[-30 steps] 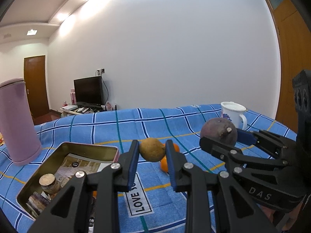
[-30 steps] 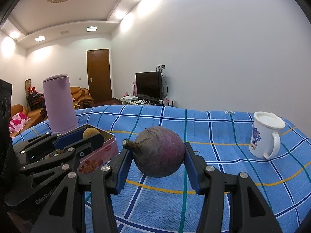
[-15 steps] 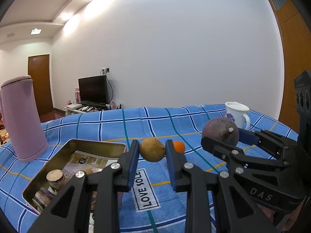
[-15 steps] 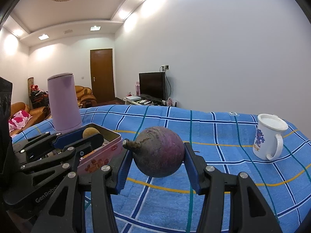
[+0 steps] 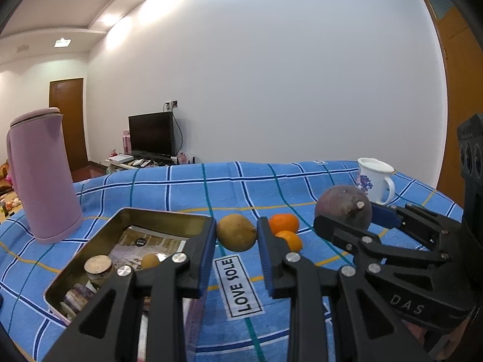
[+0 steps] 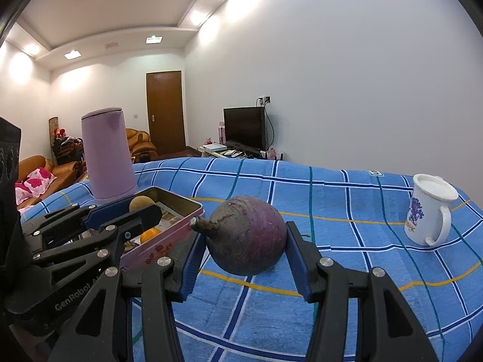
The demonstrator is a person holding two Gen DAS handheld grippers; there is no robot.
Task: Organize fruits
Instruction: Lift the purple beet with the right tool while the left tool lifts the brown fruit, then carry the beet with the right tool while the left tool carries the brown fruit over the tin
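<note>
Left wrist view: a yellowish-brown oval fruit (image 5: 236,232) is held between the blue-padded fingers of the left gripper (image 5: 237,241), raised above a table covered by a blue checked cloth (image 5: 187,187). Just left of the fruit an open rectangular metal tin (image 5: 132,217) is seen, with papers, a small jar and a small yellow fruit inside. Two small round oranges (image 5: 285,229) lie on the cloth just behind the right finger. A tall lilac plastic jug (image 5: 42,178) stands near the table's left edge, and a white mug with a blue flower print (image 5: 374,181) near its far right corner.

Right wrist view: a round dark purple fruit with a stubby stalk (image 6: 247,244) is clamped at its widest part by the right gripper (image 6: 244,253), stalk pointing left, above the cloth and just right of the tin's pink outer wall.

The purple fruit is judged firm and fairly heavy, best held across its middle; the yellowish fruit is judged lighter, with smooth skin that could slip from a grip off its centre
</note>
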